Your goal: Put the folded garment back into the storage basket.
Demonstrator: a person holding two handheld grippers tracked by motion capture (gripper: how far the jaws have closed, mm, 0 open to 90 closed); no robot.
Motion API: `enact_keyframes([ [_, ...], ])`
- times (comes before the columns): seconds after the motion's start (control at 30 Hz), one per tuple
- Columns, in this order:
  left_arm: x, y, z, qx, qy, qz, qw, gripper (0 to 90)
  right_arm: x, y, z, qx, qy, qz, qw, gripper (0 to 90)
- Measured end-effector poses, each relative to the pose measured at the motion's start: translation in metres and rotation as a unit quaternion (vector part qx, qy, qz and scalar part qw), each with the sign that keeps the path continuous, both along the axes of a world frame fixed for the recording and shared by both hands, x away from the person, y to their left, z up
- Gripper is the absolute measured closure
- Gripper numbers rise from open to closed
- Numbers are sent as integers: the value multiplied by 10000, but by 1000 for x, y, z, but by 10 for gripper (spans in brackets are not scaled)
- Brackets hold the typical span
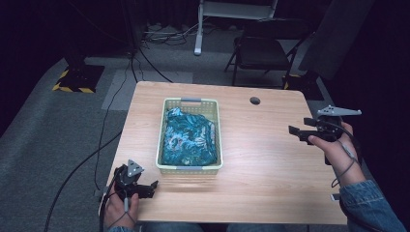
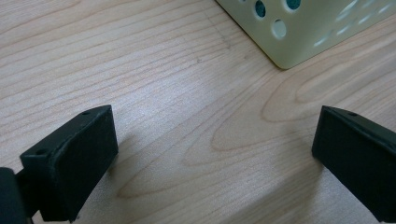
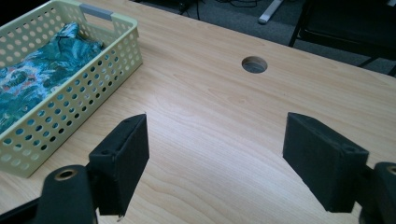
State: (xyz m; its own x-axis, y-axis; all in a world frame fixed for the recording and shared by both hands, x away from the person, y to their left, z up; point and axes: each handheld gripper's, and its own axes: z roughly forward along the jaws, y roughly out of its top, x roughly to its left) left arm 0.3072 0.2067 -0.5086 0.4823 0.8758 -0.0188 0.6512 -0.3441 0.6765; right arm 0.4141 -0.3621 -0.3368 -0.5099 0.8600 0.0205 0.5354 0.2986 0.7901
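Basket [image 1: 189,166]: pale yellow-green plastic, walls dotted with round holes, grey handles at both ends.
Cloth [image 1: 187,137]: teal and dark blue, swirled with white and small touches of orange.
Bench [image 1: 270,159]: light wood with a wavy grain, one dark round hole near the far edge.
Left hand-held gripper [image 1: 145,188]: black jaws, grey plate on top.
Right hand-held gripper [image 1: 297,131]: black too, grey plate.
Sleeve [image 1: 370,203]: blue denim.
Floor [image 1: 43,125]: grey carpet, and there's a yellow-and-black striped edge.

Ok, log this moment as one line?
left gripper open, empty, near basket corner | right gripper open, empty, over table | teal patterned cloth in basket
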Motion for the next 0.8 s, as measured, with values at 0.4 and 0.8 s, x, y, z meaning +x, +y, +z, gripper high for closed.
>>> enact_keyframes([
  [0.4,0,0,0,-2,-1,-8,10000,4,-10,-12,-13,-70,116,91,9999,220],
  [0.8,0,0,0,0,-8,-11,10000,4,-22,-32,-34,-160,265,12,9995,213],
])
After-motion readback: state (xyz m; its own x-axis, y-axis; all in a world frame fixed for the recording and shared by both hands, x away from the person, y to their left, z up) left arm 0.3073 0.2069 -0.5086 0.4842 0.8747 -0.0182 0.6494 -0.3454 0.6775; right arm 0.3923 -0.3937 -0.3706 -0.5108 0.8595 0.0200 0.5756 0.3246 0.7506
